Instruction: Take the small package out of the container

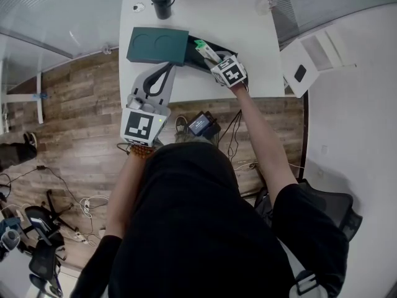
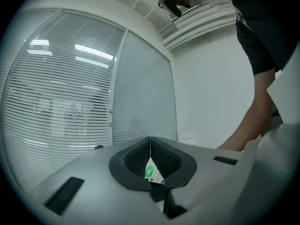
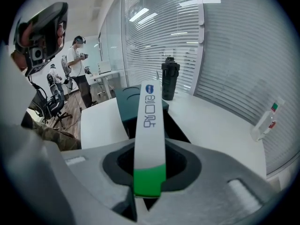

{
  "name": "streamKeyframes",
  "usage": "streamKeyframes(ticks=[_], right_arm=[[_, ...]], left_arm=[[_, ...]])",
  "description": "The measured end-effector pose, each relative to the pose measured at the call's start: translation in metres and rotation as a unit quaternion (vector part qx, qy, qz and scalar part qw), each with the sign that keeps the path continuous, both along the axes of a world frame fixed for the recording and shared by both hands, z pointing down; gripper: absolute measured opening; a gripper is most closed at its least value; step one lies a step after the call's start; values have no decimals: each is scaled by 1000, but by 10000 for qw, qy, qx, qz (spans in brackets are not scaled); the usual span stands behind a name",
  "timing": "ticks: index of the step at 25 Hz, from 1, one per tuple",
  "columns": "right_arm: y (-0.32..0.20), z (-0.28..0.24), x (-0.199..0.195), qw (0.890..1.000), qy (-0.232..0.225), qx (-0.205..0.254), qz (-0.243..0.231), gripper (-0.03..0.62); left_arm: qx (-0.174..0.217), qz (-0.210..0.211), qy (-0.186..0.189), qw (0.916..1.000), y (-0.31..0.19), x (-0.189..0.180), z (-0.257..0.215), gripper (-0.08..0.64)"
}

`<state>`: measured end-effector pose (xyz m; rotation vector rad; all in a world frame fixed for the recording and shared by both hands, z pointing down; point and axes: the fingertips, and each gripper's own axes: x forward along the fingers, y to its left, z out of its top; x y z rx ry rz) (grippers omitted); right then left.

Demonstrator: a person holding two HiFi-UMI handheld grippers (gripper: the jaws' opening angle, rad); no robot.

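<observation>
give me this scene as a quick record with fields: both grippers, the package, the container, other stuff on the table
right gripper: shut on long white package with a green end, held over the container
left gripper: shut on small white and green sachet, near the table's front edge
container: black, open, beside dark green box
table: white; black tumbler at far edge

head view steeply down on table [image 1: 248,36]; right gripper view low across same table
</observation>
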<state>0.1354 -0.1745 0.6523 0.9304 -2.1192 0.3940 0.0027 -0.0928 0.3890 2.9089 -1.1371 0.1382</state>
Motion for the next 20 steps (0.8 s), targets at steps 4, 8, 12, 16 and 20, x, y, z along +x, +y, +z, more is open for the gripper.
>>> streamKeyframes(ticks=[4,8,12,16,20], right_arm=[[0,-12,-6,9998,-65,151,-68,84],[0,-18,-8,9996,-173,213,-33,84],[1,-25,-9,9992,-259,292,9,84],[3,-33,-10,9985,-363,405,75,84],[7,-39,-16,9978,-470,451,90,86]], left_arm=[[-86,-55,44,9999,0,1,-2,2],[-6,-9,-16,10000,-1,3,0,2],[77,41,-78,9999,-1,5,1,2],[-72,-36,-41,10000,0,4,3,2],[220,139,-215,9994,0,3,5,2]])
